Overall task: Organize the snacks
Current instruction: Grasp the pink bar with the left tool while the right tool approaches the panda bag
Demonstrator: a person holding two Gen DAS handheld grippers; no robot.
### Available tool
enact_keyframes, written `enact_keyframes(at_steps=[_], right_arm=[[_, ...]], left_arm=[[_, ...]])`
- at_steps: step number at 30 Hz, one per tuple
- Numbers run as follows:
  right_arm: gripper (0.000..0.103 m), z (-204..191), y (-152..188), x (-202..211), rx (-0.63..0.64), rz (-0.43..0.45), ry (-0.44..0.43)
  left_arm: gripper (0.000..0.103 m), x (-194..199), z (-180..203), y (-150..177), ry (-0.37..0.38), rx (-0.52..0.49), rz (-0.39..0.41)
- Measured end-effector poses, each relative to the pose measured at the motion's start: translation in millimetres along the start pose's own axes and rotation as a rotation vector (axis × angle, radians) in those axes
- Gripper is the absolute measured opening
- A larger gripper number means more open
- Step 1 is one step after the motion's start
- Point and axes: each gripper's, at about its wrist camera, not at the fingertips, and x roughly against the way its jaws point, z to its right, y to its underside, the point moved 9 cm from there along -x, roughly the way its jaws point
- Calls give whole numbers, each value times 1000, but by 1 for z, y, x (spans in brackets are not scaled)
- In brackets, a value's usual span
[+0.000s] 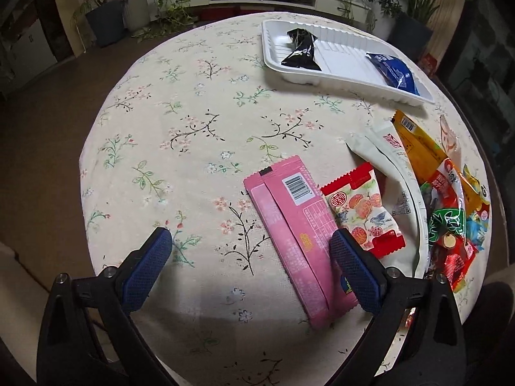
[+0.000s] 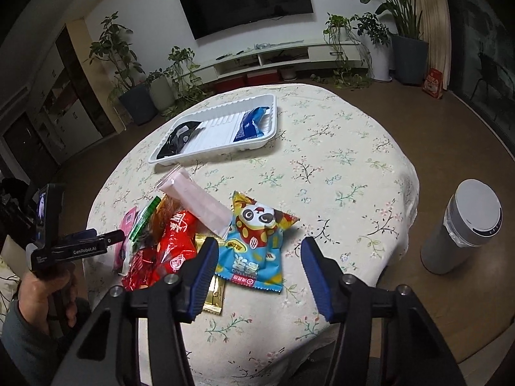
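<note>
Floral-clothed table point(image 1: 193, 112): two snacks sit in the far-edge white tray point(image 1: 338, 37) (most remain piled near), both grippers point(image 1: 251, 251) point(image 2: 257, 263) agape, empty.

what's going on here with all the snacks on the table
A person is sorting snack packets into a white tray using two handheld grippers. The tray already holds a black packet and a blue packet. The left gripper hangs open over a pink packet; the right gripper is open around a blue panda packet, not gripping it yet.
</note>
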Motion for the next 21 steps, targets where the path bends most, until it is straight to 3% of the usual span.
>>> enact_keyframes(at_steps=[9, 12, 16, 21], right_arm=[[57, -8, 4, -8, 20, -11, 42], [57, -9, 7, -9, 26, -14, 43], [57, -9, 11, -12, 40, -16, 52], [57, -13, 15, -15, 51, -20, 55]], left_arm=[[101, -17, 17, 0, -39, -14, -20], [86, -19, 10, 2, -37, -16, -24], [58, -13, 0, 2, -29, -24, -16], [54, -11, -4, 5, -37, -50, -23]])
